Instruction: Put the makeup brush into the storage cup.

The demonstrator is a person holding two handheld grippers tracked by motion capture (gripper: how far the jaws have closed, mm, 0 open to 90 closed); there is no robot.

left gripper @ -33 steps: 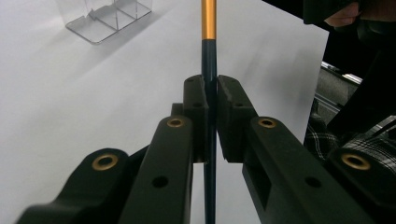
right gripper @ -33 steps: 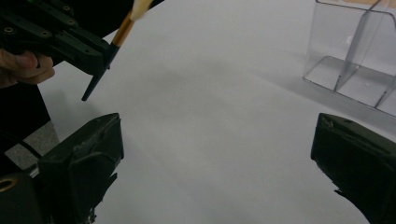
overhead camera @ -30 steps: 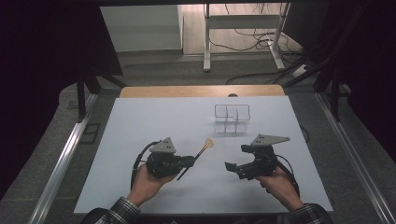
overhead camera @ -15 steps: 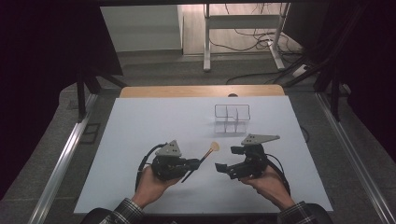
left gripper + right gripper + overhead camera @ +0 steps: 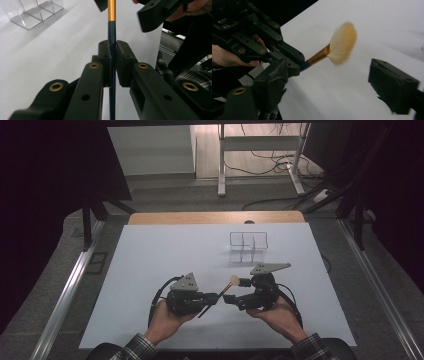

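Makeup brush (image 5: 223, 291): dark slender handle, gold ferrule, pale fan-shaped bristle head. Held above the white table (image 5: 150, 265), near its front middle; in the high view the handle slants from the lower left up toward 1 o'clock, with the bristle tip at the upper end. In the right gripper view the bristles (image 5: 342, 43) fan out pale orange, slightly blurred, between that gripper's two black jaws, touching neither.

Left gripper (image 5: 212, 299): jaws pressed together on the brush handle; the left gripper view shows the handle (image 5: 111, 32) running straight up from the narrow slot between the pads. Carried in the person's left hand (image 5: 165, 320), at 9 o'clock from the bristle head.

Right gripper (image 5: 235, 291): jaws spread, one on either side of the bristle head, and they have just been closing; nothing is pinched between them. Carried in the person's right hand (image 5: 277, 312), at 3 o'clock from the brush. Its jaws point toward the left gripper, and the two tools stand near each other.

Clear organiser (image 5: 248, 247): transparent box with inner dividers, standing on the table at 12 o'clock from the right gripper, well apart from the brush.

Sleeves (image 5: 132, 349): checked fabric, at the bottom edge of the high view.
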